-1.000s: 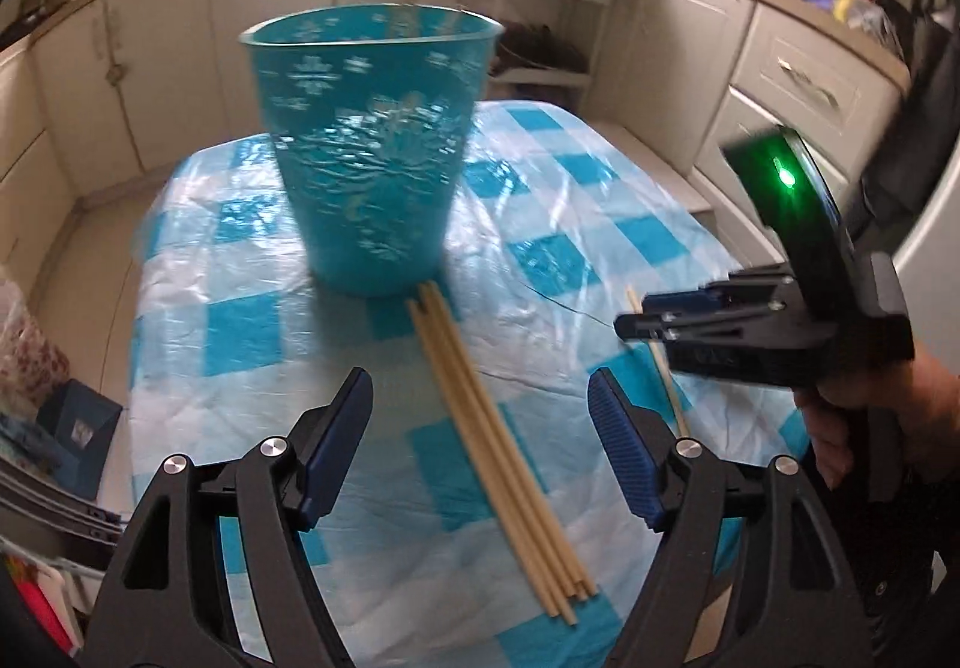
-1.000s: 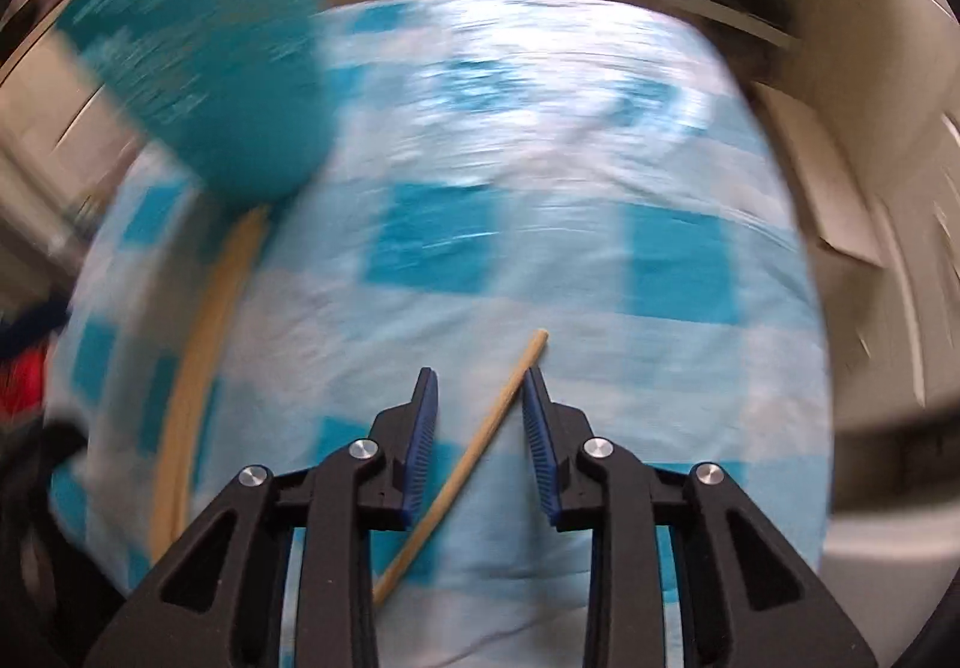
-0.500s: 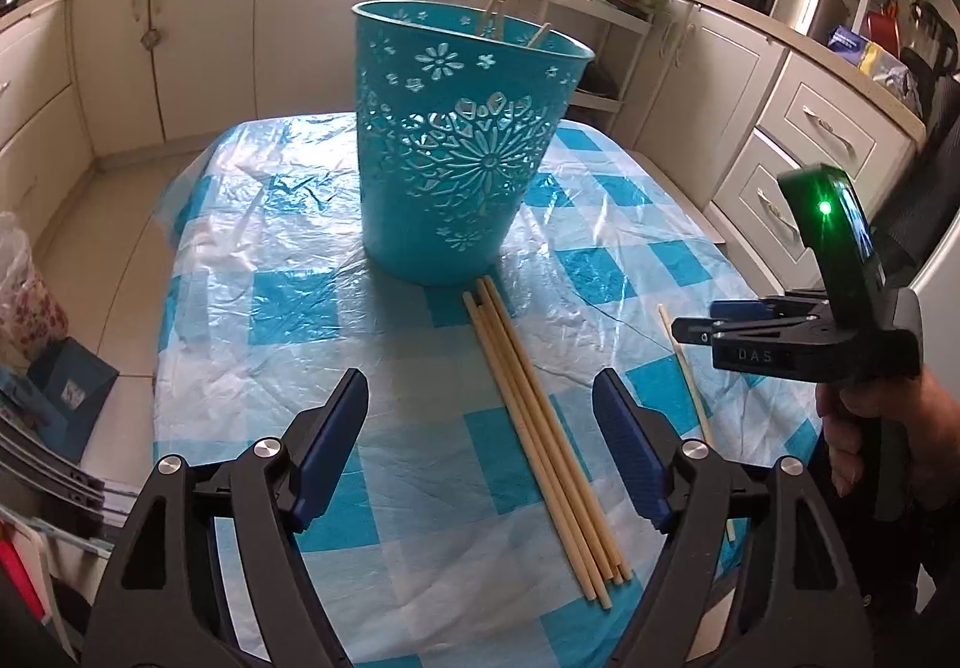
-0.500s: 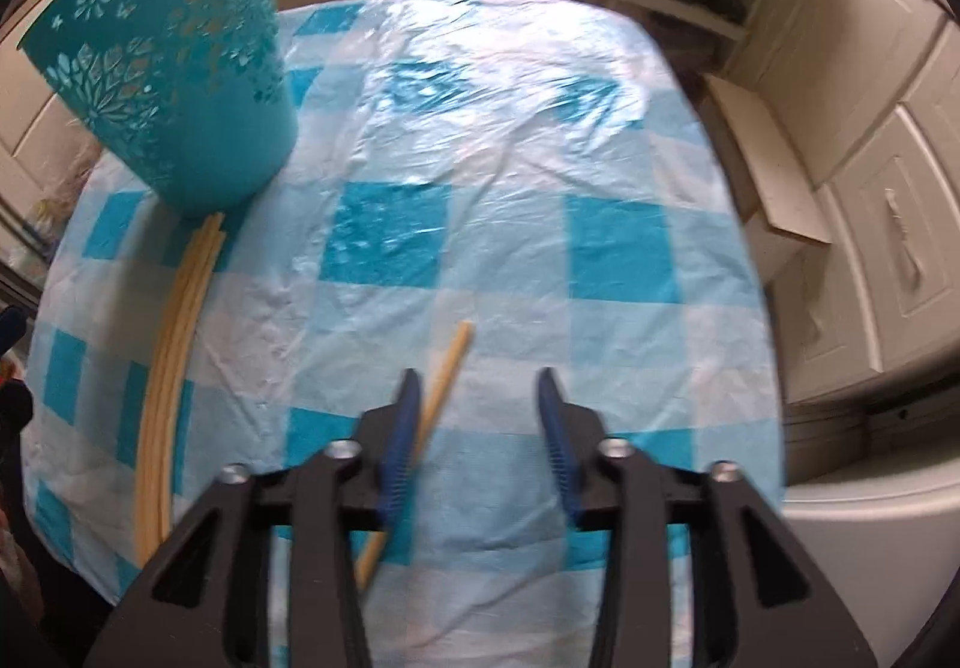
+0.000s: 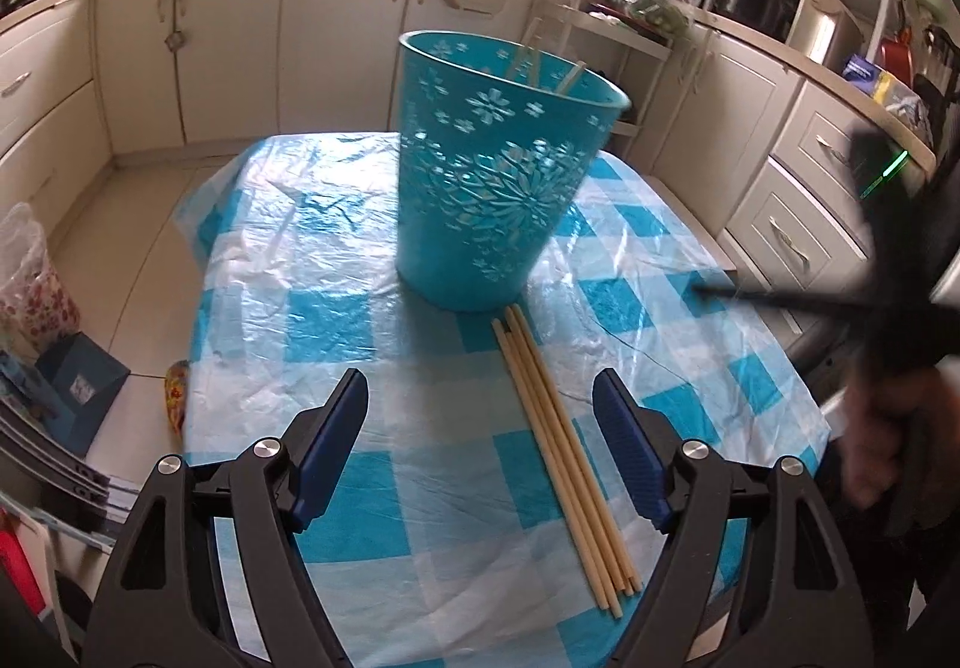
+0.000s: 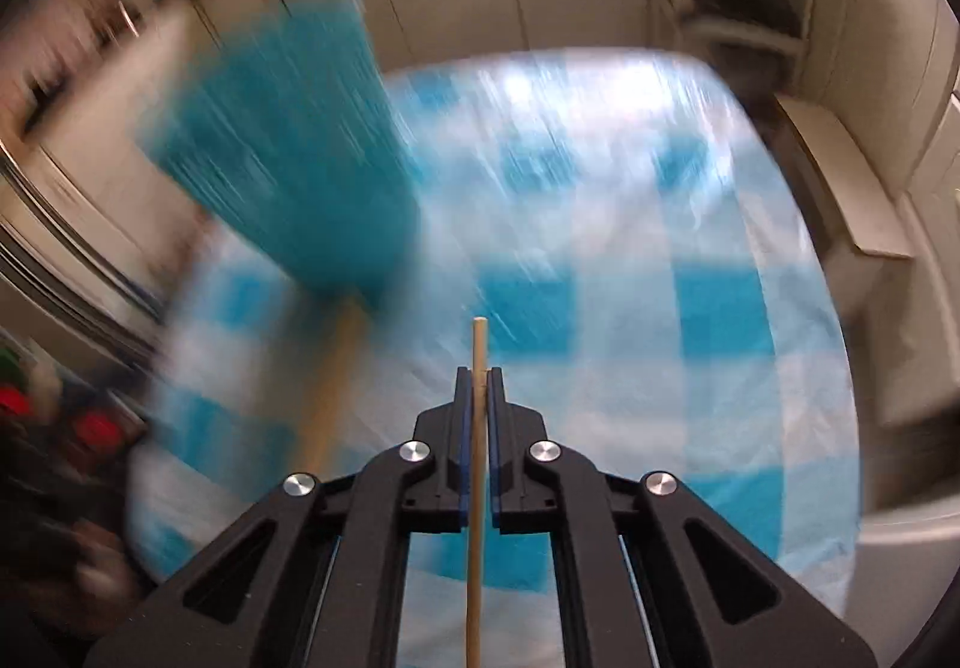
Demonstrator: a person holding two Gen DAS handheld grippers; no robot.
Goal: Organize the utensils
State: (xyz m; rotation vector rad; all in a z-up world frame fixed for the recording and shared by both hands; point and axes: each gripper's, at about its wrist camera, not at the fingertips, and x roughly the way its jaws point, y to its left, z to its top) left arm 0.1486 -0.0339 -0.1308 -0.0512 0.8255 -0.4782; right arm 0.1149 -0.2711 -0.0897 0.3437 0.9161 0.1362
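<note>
A: Hovering over the near end of the table (image 5: 288,272), the left gripper (image 5: 480,443) is holding its blue fingers (image 5: 333,443) wide apart, and they are gripping nothing.

B: What is sitting between them?

A: The checked blue-and-white plastic cloth (image 5: 360,524) is showing in the gap, and a bundle of wooden sticks (image 5: 564,464) is lying on it just inside the right-hand finger. The far ends of the sticks are resting right by the foot of the teal basket (image 5: 492,176), which is standing upright at the middle of the table. A few pale sticks are poking up inside its rim.

B: And further right?

A: The right gripper (image 6: 479,377) is appearing at the right edge of the left wrist view as a dark blur above the table, with the person's hand (image 5: 882,440) wrapped around its handle. In its own view its fingers are pinching a single wooden stick (image 6: 477,488), clamped tight on it. The stick is running straight along the fingers, its tip jutting out past them above the cloth. The rest of that view is smearing badly; the teal basket is showing as a blur at upper left.
</note>
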